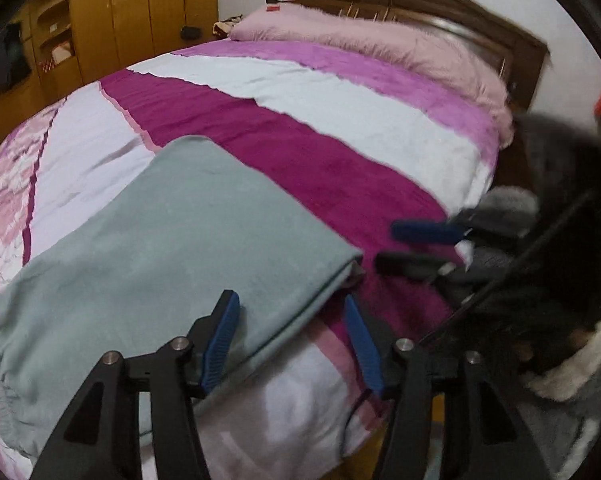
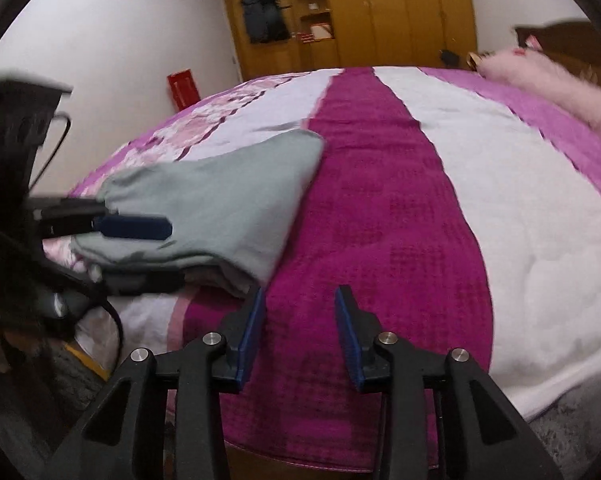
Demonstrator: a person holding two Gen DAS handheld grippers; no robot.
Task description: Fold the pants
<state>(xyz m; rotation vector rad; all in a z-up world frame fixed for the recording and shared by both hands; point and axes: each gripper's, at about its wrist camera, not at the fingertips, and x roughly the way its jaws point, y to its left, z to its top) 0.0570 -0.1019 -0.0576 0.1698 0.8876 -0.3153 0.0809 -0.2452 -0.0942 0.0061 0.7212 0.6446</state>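
Observation:
Folded grey-green pants lie near the bed's edge, partly on the magenta stripe of the bed cover. My left gripper is open and straddles the pants' near folded corner. One blue pad rests over the fabric and the other stands just off the edge. In the right wrist view the left gripper has one finger above and one below the pants. My right gripper is open over the magenta stripe, just right of the pants, with nothing between its fingers. The left wrist view shows the right gripper beside the pants' corner.
The bed cover has white, magenta and floral pink stripes. A fluffy pink pillow lies against the wooden headboard. A wooden wardrobe stands beyond the bed and a red box leans on the wall. A person's dark sleeve is at the right.

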